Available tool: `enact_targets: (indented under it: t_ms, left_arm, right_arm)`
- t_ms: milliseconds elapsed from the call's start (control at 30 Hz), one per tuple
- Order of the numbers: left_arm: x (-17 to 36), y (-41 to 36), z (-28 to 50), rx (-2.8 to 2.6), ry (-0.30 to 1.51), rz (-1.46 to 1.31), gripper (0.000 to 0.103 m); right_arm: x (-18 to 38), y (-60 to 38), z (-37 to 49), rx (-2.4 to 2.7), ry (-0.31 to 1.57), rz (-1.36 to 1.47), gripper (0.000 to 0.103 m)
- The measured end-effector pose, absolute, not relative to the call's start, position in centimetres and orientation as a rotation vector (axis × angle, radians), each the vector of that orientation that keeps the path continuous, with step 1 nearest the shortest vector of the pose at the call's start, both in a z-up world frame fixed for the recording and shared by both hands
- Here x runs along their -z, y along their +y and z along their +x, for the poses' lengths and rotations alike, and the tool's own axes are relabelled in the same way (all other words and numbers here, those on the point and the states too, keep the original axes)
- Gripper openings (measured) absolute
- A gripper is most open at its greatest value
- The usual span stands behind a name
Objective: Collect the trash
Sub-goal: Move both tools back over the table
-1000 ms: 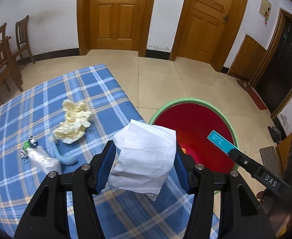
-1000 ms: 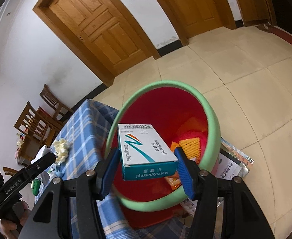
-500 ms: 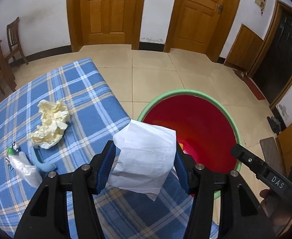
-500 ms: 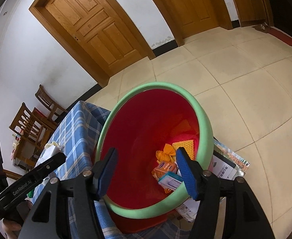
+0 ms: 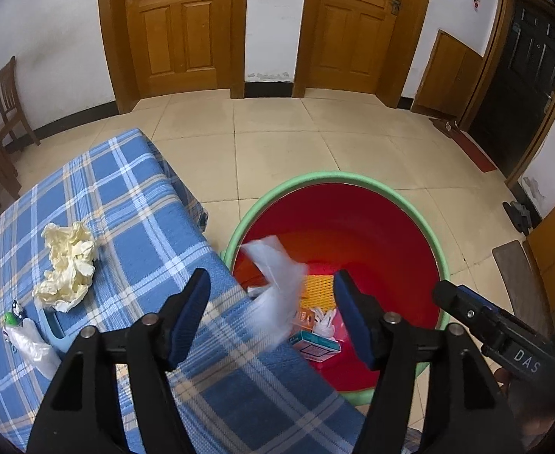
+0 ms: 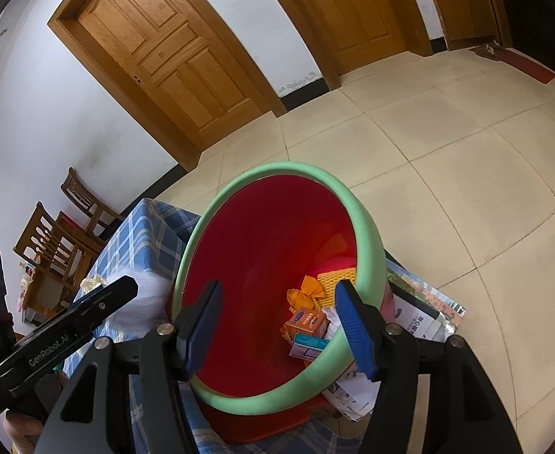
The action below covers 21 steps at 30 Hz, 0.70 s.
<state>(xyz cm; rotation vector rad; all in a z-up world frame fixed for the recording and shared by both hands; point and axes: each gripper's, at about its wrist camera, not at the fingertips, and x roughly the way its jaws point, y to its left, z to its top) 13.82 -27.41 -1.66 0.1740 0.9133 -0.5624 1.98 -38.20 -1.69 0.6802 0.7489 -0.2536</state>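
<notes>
Bin (image 5: 338, 179) mouth clear w/ table edge (image 5: 216, 257) alongside

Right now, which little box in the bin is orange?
The orange box, the upper of the two. The box touching it just below is teal and white.

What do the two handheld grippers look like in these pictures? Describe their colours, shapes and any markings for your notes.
Both grippers are black, with angular arms pierced by triangular cut-outs and fastened with round silver bolts. The left gripper and the right gripper each carry two blue ribbed finger pads. White lettering runs along their sides: "GenRobot.AI" on the left gripper, "DAS" on the right.
</notes>
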Motion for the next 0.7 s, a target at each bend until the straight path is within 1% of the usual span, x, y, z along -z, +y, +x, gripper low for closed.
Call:
enact_targets:
  t_ms: [700]
  left_arm:
    - [0.3,-24.4,12.8,0.503,0.899,0.120,0.070]
  right_arm:
    - [0.2,-36.7,1.7,0.224,0.737,0.658,0.064]
